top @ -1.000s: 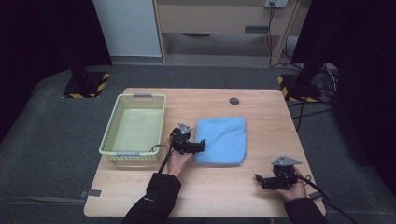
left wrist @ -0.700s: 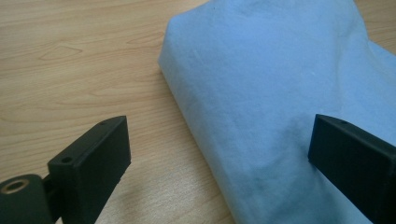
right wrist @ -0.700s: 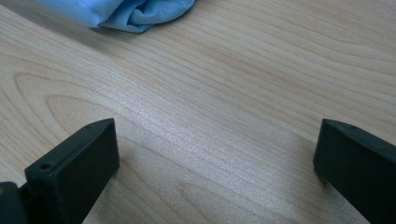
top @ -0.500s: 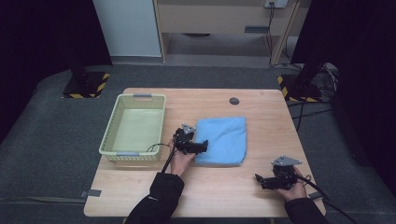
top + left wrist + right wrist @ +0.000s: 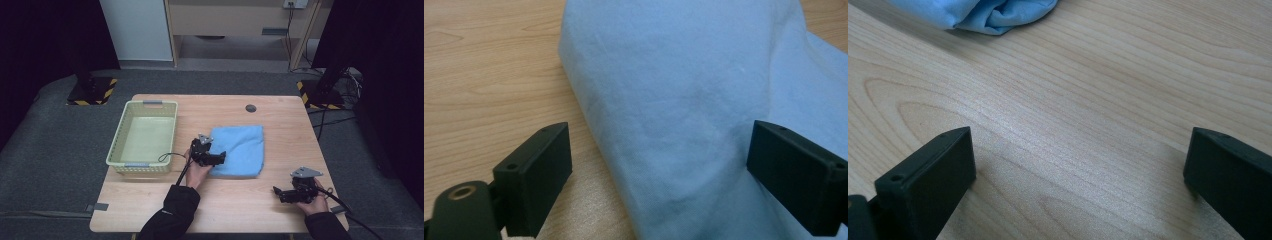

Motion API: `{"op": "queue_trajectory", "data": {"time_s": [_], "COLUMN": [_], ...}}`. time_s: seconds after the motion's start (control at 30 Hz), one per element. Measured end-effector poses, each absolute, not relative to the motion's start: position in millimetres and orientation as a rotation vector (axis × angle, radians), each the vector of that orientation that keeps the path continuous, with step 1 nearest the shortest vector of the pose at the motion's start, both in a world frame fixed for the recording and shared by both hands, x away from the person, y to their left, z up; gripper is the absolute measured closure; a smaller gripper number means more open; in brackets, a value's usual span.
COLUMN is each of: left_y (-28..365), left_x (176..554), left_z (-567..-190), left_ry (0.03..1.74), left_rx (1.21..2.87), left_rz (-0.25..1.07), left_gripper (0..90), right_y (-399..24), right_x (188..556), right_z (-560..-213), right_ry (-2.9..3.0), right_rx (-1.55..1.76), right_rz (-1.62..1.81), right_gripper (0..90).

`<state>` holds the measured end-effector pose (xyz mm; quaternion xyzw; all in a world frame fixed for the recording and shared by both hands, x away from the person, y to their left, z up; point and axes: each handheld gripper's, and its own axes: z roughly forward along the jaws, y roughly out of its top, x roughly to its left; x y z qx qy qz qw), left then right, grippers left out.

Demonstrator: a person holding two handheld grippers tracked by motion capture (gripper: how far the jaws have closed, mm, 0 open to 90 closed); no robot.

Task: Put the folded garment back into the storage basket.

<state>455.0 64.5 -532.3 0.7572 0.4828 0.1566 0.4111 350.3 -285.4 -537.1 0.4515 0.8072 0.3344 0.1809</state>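
Note:
A folded light-blue cloth (image 5: 240, 149) lies flat in the middle of the wooden table (image 5: 280, 120). My left gripper (image 5: 220, 157) reaches over the cloth's left edge from the near side, pointing right. In the left gripper view the cloth (image 5: 674, 75) bulges up between the wide-set jaws of the left gripper (image 5: 659, 145). One jaw is over bare wood and the other rests on the fabric. These jaws have just been closing a little, with the cloth's folded edge between them. My right gripper (image 5: 276, 192) rests open at the near right; in its own view the right gripper (image 5: 1078, 155) faces bare wood, with a cloth corner (image 5: 983, 12) farther off.
A pale green plastic basket (image 5: 116, 145) stands empty on the table's left part. A small dark round disc (image 5: 250, 108) sits near the far edge. Black stands with yellow-striped bases flank the table on the grey floor.
My left gripper has edged slightly to the right, farther over the cloth's left edge. The right hand and gripper have stayed put.

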Motion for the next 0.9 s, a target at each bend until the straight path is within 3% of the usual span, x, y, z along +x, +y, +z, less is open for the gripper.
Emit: {"op": "queue_trajectory", "data": {"time_s": [0.3,0.57,0.77,0.9], "left_y": [64.4,59.3,51.6,51.3], "left_x": [455.4,453.0,447.5,447.3], "left_z": [-535.8,-535.6,-527.0,-525.2], "left_ry": [1.214,1.216,1.247,1.265], "left_rx": [1.888,1.879,1.895,1.874], "left_rz": [0.312,0.297,0.357,0.35], "left_gripper": [24.7,45.1,69.3,73.9], "right_y": [-285.2,-284.9,-284.6,-284.7], "right_x": [350.3,350.3,350.1,350.3], "right_z": [-537.1,-537.2,-537.2,-537.2], "right_ry": [2.281,2.281,2.281,2.282], "right_rx": [1.275,1.274,1.278,1.275], "right_rz": [0.945,0.946,0.946,0.946], "right_gripper": [0.3,0.3,0.3,0.3]}}
